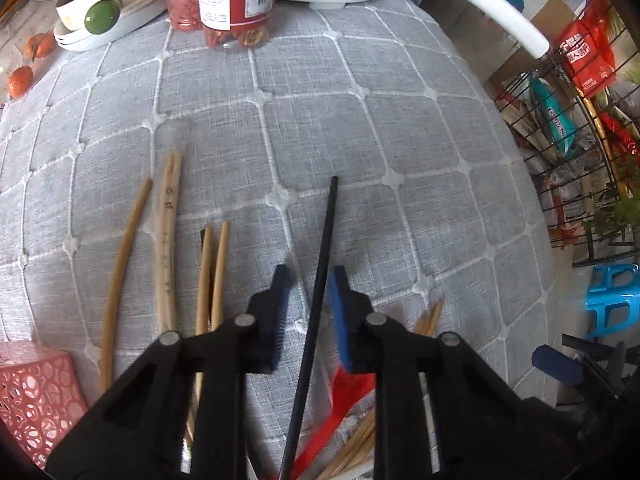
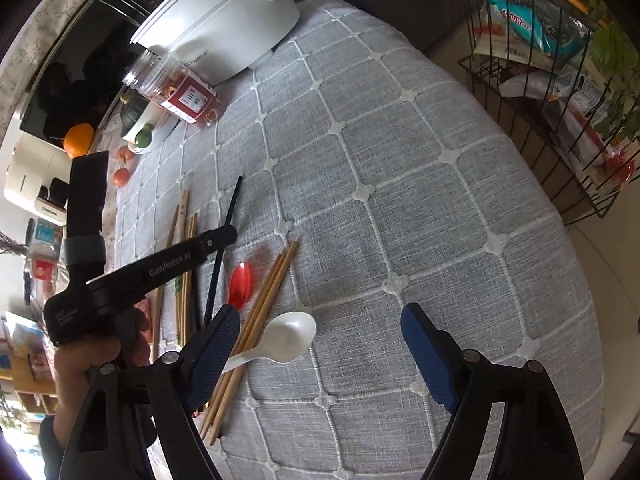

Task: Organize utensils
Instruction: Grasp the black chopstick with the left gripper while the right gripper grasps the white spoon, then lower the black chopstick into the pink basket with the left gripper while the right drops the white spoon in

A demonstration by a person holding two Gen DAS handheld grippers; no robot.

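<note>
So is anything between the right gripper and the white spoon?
Nothing visible. The white spoon lies bare on the tablecloth, just inside the right gripper's open fingers, its handle beside the wooden chopsticks.

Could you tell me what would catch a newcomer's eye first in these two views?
Probably the black chopstick running up between the blue fingers of the left gripper, with bamboo chopsticks spread on the grey checked cloth to its left. In the right wrist view, a white spoon and red spoon lie by the open right gripper.
</note>
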